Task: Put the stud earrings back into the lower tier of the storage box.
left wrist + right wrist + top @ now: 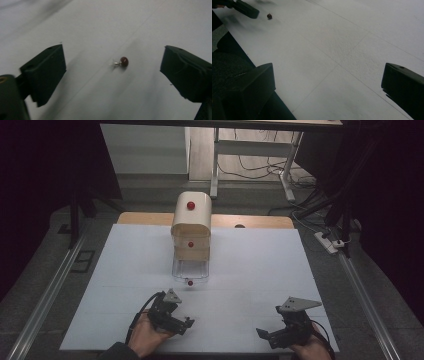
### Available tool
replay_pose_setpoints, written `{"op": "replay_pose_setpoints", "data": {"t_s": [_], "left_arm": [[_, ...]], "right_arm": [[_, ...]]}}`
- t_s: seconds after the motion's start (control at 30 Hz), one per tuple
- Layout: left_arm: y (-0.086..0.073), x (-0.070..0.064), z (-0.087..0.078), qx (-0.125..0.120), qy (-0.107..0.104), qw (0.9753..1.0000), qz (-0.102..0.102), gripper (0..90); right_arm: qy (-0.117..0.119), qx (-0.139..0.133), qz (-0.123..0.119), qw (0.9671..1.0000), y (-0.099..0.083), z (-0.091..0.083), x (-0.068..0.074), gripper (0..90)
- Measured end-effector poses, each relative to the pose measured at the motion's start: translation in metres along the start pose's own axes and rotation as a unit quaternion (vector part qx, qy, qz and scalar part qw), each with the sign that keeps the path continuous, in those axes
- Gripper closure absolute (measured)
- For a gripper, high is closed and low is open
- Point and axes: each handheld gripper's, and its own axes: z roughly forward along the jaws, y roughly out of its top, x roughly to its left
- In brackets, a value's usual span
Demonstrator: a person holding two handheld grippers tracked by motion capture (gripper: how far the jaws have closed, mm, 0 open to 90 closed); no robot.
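Red-knobbed pin (121, 62), a small red bead on a short metal stem, lies on its side on the white tabletop (250, 270), loose, centred between the jaws of the left gripper (184, 323) in the left gripper view. Left gripper: jaws spread wide, nothing held, pin well clear of both. Right gripper (267, 335): also spread and empty, near the tabletop's near edge, well apart from the pin. Small cream drawer cabinet (191, 227) with red knobs stands farther back; its bottom clear drawer (190, 270) is pulled out and carries its own red knob (190, 282). Risks, as judged: the round bead may roll or squirt sideways if the jaws close off-centre; the thin stem gives little to pinch; low jaws could scrape the tabletop and flick the pin away, possibly off the near edge.
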Motion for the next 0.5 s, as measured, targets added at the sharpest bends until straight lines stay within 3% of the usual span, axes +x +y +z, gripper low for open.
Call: {"op": "replay_pose_setpoints", "data": {"t_s": [0.13,0.33,0.43,0.5], "left_arm": [[0.0003,-0.0052,0.0069,0.011,0.012,0.9998,0.012,24.1],[-0.0002,-0.0102,0.0063,0.013,0.047,0.9984,0.029,52.2],[-0.0015,-0.009,0.0036,0.017,0.043,0.9986,0.026,67.7],[-0.0011,-0.0086,0.0037,0.018,0.041,0.9987,0.024,69.3]], "right_arm": [[0.001,0.0,0.0,1.0,0.0,0.0,0.0,0.0],[0.0,0.001,0.0,1.0,0.0,0.0001,0.0002,0.0],[0.0,0.001,-0.001,1.0,0.0,0.0001,0.0004,0.0],[-0.002,0.003,-0.002,1.0,0.0002,0.0001,0.0006,0.0]]}}
